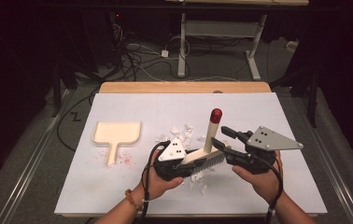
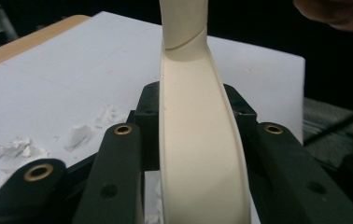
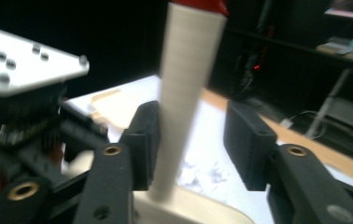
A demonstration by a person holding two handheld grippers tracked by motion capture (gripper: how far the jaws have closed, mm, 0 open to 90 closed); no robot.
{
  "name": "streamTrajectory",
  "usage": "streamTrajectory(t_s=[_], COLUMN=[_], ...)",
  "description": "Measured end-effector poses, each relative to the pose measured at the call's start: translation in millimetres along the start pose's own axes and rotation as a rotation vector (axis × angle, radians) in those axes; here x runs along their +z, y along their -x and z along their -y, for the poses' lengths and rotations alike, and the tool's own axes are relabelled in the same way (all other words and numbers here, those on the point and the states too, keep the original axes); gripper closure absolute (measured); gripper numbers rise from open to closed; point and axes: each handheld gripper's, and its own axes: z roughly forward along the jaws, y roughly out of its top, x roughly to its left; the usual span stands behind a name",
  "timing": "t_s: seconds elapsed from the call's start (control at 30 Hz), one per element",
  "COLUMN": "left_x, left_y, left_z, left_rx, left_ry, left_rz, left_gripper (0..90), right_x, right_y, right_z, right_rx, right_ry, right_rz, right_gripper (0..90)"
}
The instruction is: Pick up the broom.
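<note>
A hand brush (image 1: 210, 135) with a cream handle and a red tip (image 1: 216, 115) stands tilted over the white table sheet (image 1: 268, 112), bristles down. My left gripper (image 1: 189, 163) is shut on the brush's cream back (image 2: 198, 149), which is pinched between both pads in the left gripper view. My right gripper (image 1: 224, 138) comes from the right, its jaws apart on either side of the handle (image 3: 186, 84). The handle runs close by one pad (image 3: 144, 140), with a clear gap to the other.
A cream dustpan (image 1: 117, 133) lies at the left of the sheet, with red specks (image 1: 124, 158) near its handle. White paper scraps (image 1: 182, 132) are scattered behind and under the brush. The table's wooden edge (image 1: 184, 87) lies at the back; cables and table legs lie beyond it.
</note>
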Motion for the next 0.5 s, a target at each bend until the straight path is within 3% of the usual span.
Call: streamTrajectory(t_s=[0.17, 0.3, 0.37, 0.43, 0.47, 0.5], left_x=[-15.5, -23.9, -24.5, -27.1, -28.7, -29.7], left_y=[2.6, 6.8, 8.4, 10.5, 11.1, 11.8], left_z=[4.3, 12.3, 13.9, 18.5, 21.2, 23.2], left_rx=[0.046, 0.075, 0.090, 0.103, 0.106, 0.112], left_ry=[-0.025, -0.057, -0.067, -0.070, -0.069, -0.079], left_rz=[0.034, 0.116, 0.122, 0.153, 0.175, 0.181], left_gripper=[64.6, 64.6, 64.6, 64.5, 64.5, 64.5], right_x=[-12.1, -6.0, 0.2, 7.9, 11.4, 11.4], right_y=[5.3, 8.0, 5.4, 2.8, 2.0, 2.0], right_z=[11.6, 30.1, 38.7, 44.5, 46.6, 46.6], right_rx=[-0.079, -0.109, -0.129, -0.125, -0.111, -0.111], right_ry=[-0.030, -0.143, -0.219, -0.298, -0.320, -0.320], right_rz=[-0.086, -0.209, -0.277, -0.305, -0.345, -0.345], right_gripper=[48.9, 46.2, 44.1, 40.6, 40.1, 40.1])
